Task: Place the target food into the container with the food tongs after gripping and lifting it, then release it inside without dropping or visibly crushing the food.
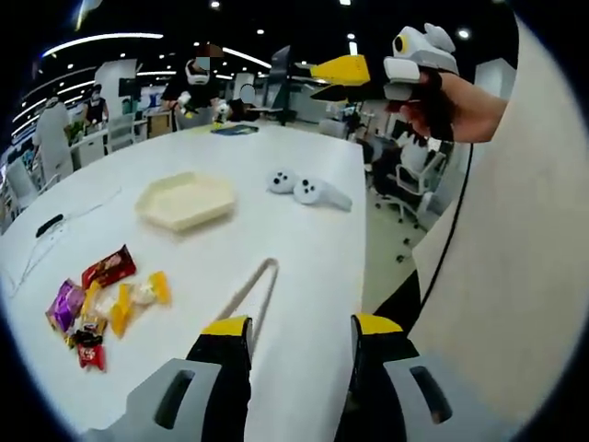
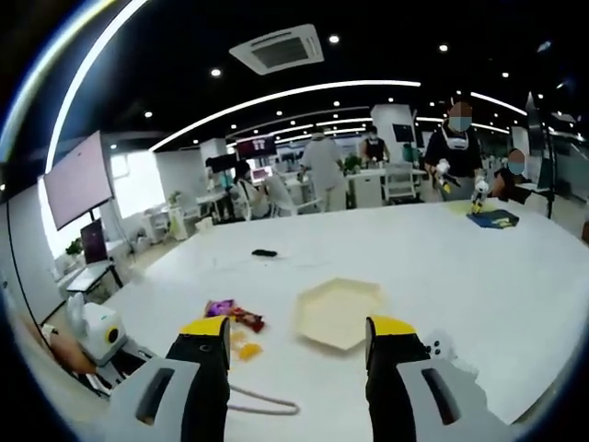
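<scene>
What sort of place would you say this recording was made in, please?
Probably an open-plan office or lab. Ceiling lights in long curved strips and an air vent hang over a big white table, with desks and office chairs behind and a wall screen at one side.

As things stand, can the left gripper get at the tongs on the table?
Probably yes: the left gripper is open, and the tongs lie on bare table just ahead of its fingers, with nothing between them.

The food tongs (image 2: 262, 401) are partly hidden behind the right gripper (image 2: 299, 354) at lower centre; snack wrappers (image 1: 92, 308) are too blurred to read.
</scene>
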`<state>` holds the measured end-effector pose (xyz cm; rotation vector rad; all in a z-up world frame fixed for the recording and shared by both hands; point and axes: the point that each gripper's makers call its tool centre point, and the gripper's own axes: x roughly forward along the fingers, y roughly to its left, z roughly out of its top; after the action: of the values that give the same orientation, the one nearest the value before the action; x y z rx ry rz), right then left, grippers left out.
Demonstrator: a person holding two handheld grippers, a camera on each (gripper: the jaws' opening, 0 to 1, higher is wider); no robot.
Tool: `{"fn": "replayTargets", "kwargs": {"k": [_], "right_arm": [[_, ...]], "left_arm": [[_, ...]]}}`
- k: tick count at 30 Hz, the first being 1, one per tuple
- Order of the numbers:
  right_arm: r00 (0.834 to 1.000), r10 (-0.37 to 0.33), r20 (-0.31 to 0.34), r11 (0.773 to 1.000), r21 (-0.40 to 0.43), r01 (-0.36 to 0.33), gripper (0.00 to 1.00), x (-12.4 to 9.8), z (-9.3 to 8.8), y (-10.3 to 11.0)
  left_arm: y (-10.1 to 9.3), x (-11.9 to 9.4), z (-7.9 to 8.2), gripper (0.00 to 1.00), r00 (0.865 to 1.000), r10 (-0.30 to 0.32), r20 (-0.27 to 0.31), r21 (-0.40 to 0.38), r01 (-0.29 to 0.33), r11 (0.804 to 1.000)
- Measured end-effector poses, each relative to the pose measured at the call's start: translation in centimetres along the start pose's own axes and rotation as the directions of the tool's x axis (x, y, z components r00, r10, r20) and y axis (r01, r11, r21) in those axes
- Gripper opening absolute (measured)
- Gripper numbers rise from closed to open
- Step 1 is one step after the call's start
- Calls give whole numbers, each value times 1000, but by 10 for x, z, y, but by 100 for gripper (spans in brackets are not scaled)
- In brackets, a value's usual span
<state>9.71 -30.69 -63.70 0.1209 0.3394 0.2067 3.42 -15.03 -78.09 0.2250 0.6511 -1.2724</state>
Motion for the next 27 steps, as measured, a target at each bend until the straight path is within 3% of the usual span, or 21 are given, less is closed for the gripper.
{"fn": "replayTargets", "kwargs": {"k": [16,27], "right_arm": [[1000,-29,-1,1000,3,29,58,-3,-1,-6],[1000,-24,5,999,-27,24,58,-2,6,-5]], "left_arm": [[6,7,-13,42,999,-14,-43,-18,13,1000],[5,15,-12,42,999,-26,-34,-27,25,999]]}}
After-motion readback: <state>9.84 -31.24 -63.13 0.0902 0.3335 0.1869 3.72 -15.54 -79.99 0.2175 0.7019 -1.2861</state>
